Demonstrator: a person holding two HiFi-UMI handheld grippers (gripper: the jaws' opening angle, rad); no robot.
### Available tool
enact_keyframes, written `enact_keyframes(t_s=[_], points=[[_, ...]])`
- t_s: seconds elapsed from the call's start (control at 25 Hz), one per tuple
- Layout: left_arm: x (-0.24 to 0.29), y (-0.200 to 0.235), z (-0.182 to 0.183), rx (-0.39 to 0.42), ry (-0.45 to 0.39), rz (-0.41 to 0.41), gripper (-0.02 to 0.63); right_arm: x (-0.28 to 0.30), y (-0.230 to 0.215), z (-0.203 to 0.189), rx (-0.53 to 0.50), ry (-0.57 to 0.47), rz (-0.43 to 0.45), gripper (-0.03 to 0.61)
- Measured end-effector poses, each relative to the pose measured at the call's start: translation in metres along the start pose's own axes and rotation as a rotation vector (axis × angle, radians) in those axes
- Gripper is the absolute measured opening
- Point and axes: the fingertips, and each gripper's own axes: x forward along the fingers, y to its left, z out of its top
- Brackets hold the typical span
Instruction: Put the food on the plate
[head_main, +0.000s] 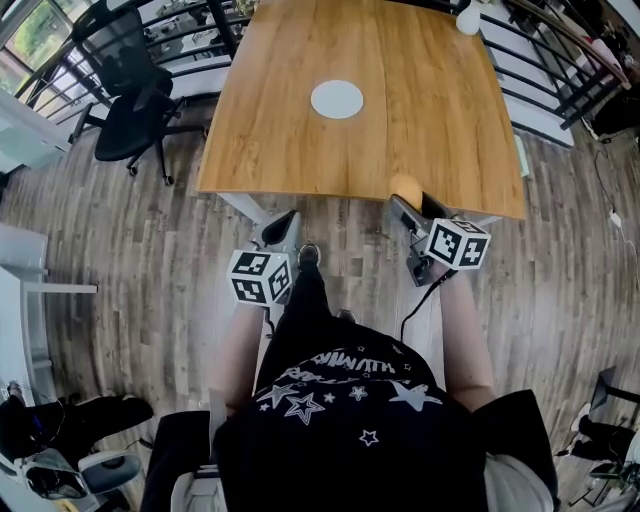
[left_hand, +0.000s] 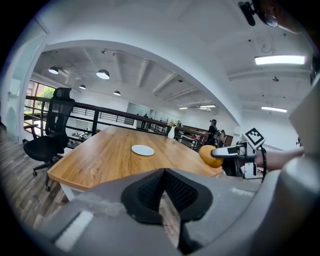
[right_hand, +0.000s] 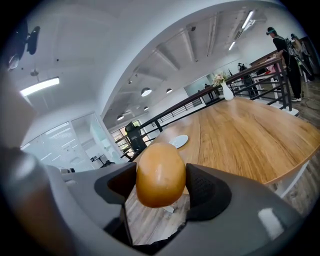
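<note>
1. Smooth golden-brown oval food item: upright, clamped between the jaws of the right gripper, at the near edge of the wooden table.
2. Flat round white plate: bare, lying mid-table, well apart from the food item.

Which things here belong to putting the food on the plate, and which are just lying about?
Job: orange-brown food, gripped in the right hand-held gripper; white plate, empty, on the wooden table.
Just there: left hand-held gripper, shut and empty; black office chair; white vase at the table's far end.
</note>
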Motion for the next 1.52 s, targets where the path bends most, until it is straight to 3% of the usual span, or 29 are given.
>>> enact_keyframes(t_s=[1.0, 1.36, 1.52], points=[[0.139, 0.126, 0.086, 0.031, 0.037, -0.099, 0.002, 0.174, -0.033, 0.087, 0.002, 0.032, -0.089, 0.314], [0.175, 0.172, 0.112, 0.006, 0.031, -0.108, 0.002, 0.238, -0.043, 0.113, -0.061, 0.076, -0.141, 0.314], [0.188, 0.186, 0.123, 0.024, 0.031, -0.111, 0.002, 0.263, -0.048, 0.120, -0.143, 0.124, -0.175, 0.314]])
